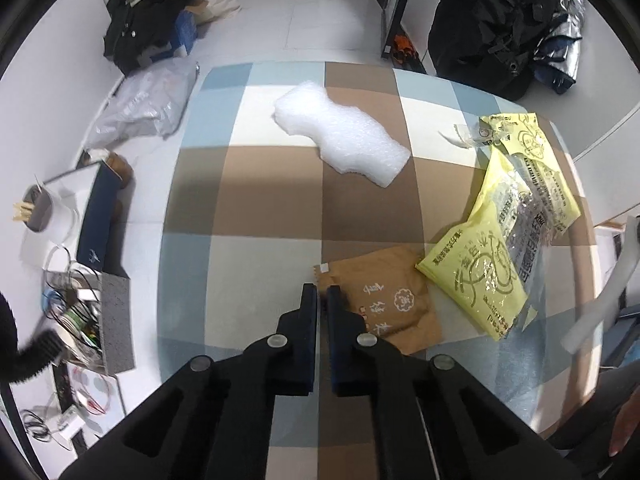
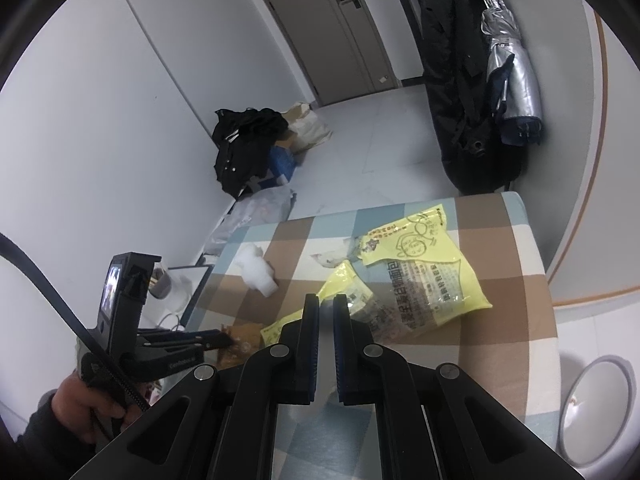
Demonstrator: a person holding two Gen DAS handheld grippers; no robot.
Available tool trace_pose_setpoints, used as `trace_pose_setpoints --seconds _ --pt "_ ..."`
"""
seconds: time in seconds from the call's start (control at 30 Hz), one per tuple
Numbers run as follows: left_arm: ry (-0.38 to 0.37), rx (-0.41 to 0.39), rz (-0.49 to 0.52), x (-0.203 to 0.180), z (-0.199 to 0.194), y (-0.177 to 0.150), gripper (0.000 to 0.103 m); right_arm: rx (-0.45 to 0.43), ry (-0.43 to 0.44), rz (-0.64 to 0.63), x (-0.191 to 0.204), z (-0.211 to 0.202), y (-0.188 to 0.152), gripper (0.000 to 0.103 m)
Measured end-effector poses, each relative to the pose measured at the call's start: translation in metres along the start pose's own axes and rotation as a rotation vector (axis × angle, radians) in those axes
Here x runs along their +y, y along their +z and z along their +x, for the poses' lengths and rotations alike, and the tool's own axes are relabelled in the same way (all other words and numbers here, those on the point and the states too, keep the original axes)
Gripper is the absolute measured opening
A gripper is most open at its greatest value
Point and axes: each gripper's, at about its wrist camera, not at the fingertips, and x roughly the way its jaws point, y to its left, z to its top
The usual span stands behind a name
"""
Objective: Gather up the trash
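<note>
left wrist view: we look down on a checkered tabletop (image 1: 248,208) strewn with trash. our left claw (image 1: 321,292) is pinched closed on the corner of a brown paper packet (image 1: 392,304) at the near edge. beside the packet lies a yellow plastic bag (image 1: 516,216); a white foam sheet (image 1: 344,132) sits farther back, well apart. right wrist view: our right claw (image 2: 326,300) hangs above the tabletop with its fingers drawn together, gripping nothing we can make out
</note>
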Motion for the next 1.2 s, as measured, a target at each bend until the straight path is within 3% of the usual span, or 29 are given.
trace_pose_setpoints --seconds 0.23,0.37,0.4,0.5,0.53,0.67,0.73,0.93,1.2 --pt "-0.015 -0.007 -0.017 0.003 -0.005 0.001 0.0 0.0 0.006 -0.003 0.002 0.001 0.0 0.006" --pt "-0.077 0.012 -0.037 0.003 -0.005 0.002 0.004 0.0 0.005 0.003 0.001 0.002 0.001 0.006" --pt "-0.073 0.015 -0.024 0.0 -0.004 0.002 0.013 0.0 0.005 0.006 0.001 0.002 0.001 0.006" --pt "-0.064 0.012 0.009 -0.008 -0.002 -0.001 0.056 0.003 0.007 0.014 -0.001 0.002 0.001 0.006" --pt "-0.061 0.01 0.017 -0.012 -0.001 -0.001 0.063 0.002 0.008 0.015 -0.001 0.001 0.002 0.006" --pt "-0.026 0.033 0.09 -0.023 0.005 -0.003 0.066 0.0 0.009 0.022 -0.002 -0.001 0.003 0.006" --pt "-0.005 0.03 0.118 -0.027 0.006 -0.004 0.08 -0.001 0.008 0.027 -0.004 -0.002 0.003 0.006" --pt "0.077 0.009 0.174 -0.032 0.013 -0.004 0.096 -0.004 0.011 0.04 -0.008 -0.006 0.002 0.006" --pt "0.061 0.027 0.146 -0.02 0.013 -0.002 0.09 -0.011 0.014 0.046 -0.011 -0.01 0.003 0.006"
